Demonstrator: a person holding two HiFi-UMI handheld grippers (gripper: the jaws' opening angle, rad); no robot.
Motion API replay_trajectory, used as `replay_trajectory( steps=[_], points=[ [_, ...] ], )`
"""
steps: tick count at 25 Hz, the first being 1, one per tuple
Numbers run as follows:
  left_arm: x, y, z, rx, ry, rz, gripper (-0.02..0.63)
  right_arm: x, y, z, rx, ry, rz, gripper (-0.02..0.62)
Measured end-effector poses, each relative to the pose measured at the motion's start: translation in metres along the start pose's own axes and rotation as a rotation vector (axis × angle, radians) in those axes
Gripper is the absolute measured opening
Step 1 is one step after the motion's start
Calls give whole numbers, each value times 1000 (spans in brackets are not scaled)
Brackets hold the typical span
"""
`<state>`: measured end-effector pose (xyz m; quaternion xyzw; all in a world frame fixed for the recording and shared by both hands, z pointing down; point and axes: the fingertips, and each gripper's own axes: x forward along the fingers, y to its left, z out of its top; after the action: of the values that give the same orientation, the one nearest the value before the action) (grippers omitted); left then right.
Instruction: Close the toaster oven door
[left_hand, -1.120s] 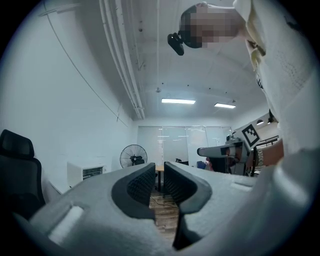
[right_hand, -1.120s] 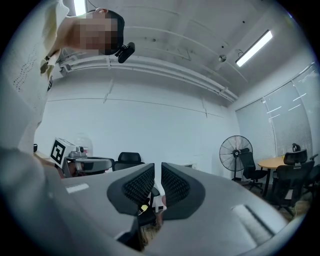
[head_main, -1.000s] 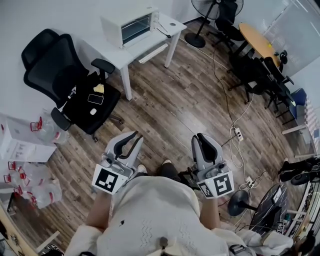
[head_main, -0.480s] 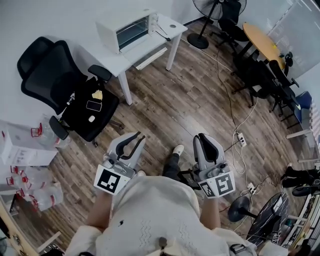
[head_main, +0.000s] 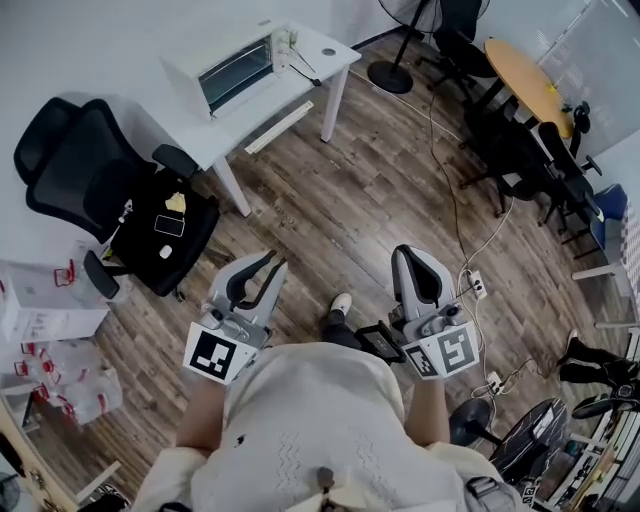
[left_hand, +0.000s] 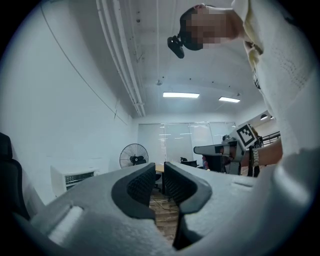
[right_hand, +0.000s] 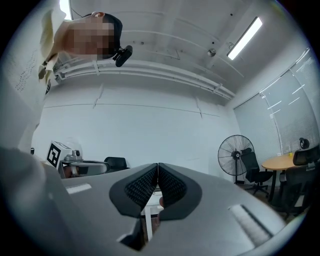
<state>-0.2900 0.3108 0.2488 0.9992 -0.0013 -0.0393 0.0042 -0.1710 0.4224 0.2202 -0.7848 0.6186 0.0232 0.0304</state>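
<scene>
So the one real change: the right tongs (head_main: 413, 256) have just snapped closed. The pads are together with nothing in them, where a moment ago they sat a bit apart. The left tongs (head_main: 271, 262) haven't budged and are slightly open and empty too. Both are held low in front of the person's body, over the wood floor (head_main: 380, 190).

The oven (head_main: 222, 68) is way off at the far side of the room, on the white counter (head_main: 215, 135) by the wall, past the black chair (head_main: 110, 190). It has slid a bit left in the head view compared with a second ago, so the person looks to be walking or turning (a foot (head_main: 341, 303) shows between the tongs). I can't tell from here how far the door hangs open, it's too small.

My read is that this is still just the approach. Closed tongs would make a fine blunt pusher for the door, but nothing's within reach yet.
</scene>
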Motion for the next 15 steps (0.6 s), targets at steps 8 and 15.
replay_trajectory(
  steps=[8, 15],
  points=[
    [67, -4, 3, 18, -1, 52, 60, 12, -69, 9, -16, -1, 43, 31],
    [116, -5, 2, 33, -6, 136, 60, 25, -124, 6, -8, 3, 110, 34]
  ],
)
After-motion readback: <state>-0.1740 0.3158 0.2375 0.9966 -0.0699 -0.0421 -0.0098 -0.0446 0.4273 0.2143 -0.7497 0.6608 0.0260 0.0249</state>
